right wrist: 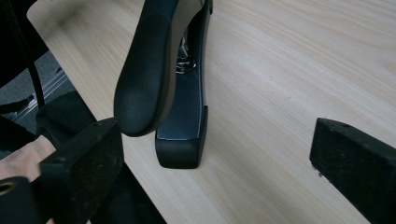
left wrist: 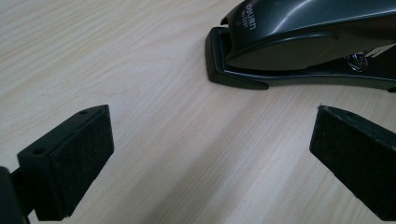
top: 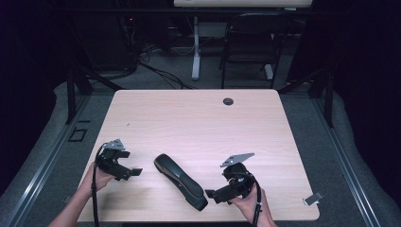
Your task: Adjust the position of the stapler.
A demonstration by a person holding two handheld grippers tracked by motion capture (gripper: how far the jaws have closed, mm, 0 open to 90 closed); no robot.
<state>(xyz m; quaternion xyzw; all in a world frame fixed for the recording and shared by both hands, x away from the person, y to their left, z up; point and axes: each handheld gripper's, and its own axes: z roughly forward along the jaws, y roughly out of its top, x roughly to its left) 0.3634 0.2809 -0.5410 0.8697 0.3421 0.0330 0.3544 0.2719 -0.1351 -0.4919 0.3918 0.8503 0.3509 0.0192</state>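
Note:
A long black stapler (top: 180, 181) lies on the light wooden table (top: 198, 118) near its front edge, running diagonally from upper left to lower right. My left gripper (top: 131, 163) is held just left of it, open and empty; in the left gripper view its jaws (left wrist: 212, 158) stand wide apart, with the stapler's front end (left wrist: 303, 42) a little ahead of them. My right gripper (top: 215, 187) is open just right of the stapler's near end. In the right gripper view (right wrist: 219, 170) the stapler's raised rear end (right wrist: 154, 79) is beside the left jaw, with bare table between the jaws.
A round cable grommet (top: 228, 101) sits near the table's far edge. Beyond the table stand a black chair (top: 250, 42) and a white desk leg (top: 196, 47). A small grey clip (top: 313, 199) lies by the front right corner. Dark floor surrounds the table.

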